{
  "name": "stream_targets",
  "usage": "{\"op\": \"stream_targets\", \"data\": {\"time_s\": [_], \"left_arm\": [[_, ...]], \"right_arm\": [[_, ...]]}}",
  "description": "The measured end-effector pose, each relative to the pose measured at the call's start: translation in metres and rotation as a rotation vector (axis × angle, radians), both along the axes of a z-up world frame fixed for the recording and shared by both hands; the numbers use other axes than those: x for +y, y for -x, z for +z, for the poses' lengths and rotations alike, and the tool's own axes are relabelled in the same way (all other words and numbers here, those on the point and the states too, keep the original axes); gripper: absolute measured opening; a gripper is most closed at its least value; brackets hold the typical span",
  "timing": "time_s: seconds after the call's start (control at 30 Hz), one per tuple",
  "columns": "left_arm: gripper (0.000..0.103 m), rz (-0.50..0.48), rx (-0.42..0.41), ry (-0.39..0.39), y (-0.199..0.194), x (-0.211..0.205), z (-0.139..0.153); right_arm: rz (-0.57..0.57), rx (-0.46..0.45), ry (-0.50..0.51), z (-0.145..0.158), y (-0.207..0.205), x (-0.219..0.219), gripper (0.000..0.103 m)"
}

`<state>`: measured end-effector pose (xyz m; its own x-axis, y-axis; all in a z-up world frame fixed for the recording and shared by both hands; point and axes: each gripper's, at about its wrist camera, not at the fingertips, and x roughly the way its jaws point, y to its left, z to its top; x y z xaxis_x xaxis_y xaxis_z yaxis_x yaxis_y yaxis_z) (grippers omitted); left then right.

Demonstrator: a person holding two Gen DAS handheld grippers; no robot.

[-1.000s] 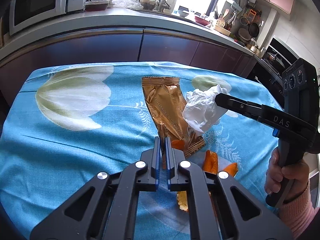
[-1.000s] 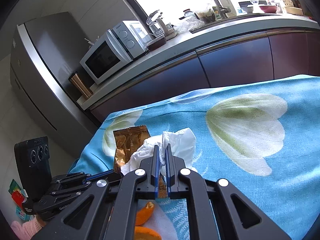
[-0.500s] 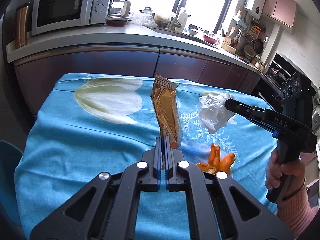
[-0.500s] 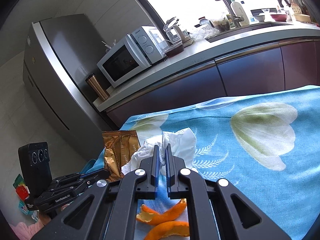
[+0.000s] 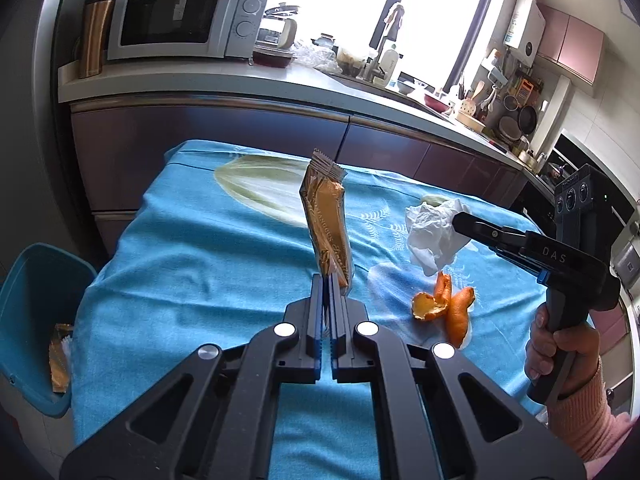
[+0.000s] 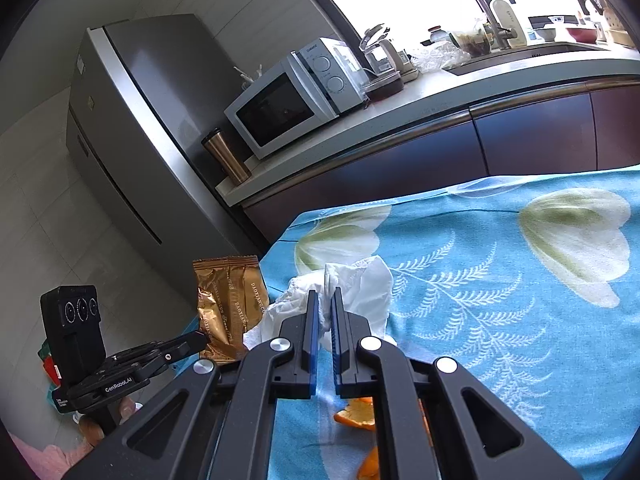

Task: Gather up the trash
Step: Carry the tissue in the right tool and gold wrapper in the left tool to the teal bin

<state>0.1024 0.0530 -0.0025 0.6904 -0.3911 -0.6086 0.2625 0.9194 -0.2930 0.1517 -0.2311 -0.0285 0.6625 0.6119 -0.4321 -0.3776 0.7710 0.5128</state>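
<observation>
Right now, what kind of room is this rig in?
A home kitchen, most likely: a microwave sits on the countertop, a sink tap stands by the window, and a tall fridge is beside the counter.

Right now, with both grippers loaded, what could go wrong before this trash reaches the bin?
The left gripper pinches only the bottom edge of the gold wrapper, so it could slip out. The crumpled tissue in the right gripper hangs loose and might snag. The orange peels on the tablecloth could be forgotten.

"DAS" on the right gripper (image 5: 460,218); "GenRobot.AI" on the left gripper (image 6: 202,338).
</observation>
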Motion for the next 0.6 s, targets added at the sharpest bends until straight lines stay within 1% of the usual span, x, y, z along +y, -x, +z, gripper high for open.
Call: {"op": "stream_targets", "data": {"time_s": [0.1, 0.23, 0.6], "left_arm": [[0.003, 0.022, -0.008, 0.014, 0.012, 0.018, 0.002], [0.003, 0.041, -0.019, 0.013, 0.025, 0.036, 0.005], [0.003, 0.101, -0.048, 0.019, 0.054, 0.068, 0.014]], "right_arm": [[0.018, -0.006, 0.001, 0.002, 0.004, 0.01, 0.005], [0.042, -0.016, 0.006, 0.004, 0.011, 0.025, 0.005], [0.107, -0.006, 0.008, 0.001, 0.024, 0.065, 0.005]]}}
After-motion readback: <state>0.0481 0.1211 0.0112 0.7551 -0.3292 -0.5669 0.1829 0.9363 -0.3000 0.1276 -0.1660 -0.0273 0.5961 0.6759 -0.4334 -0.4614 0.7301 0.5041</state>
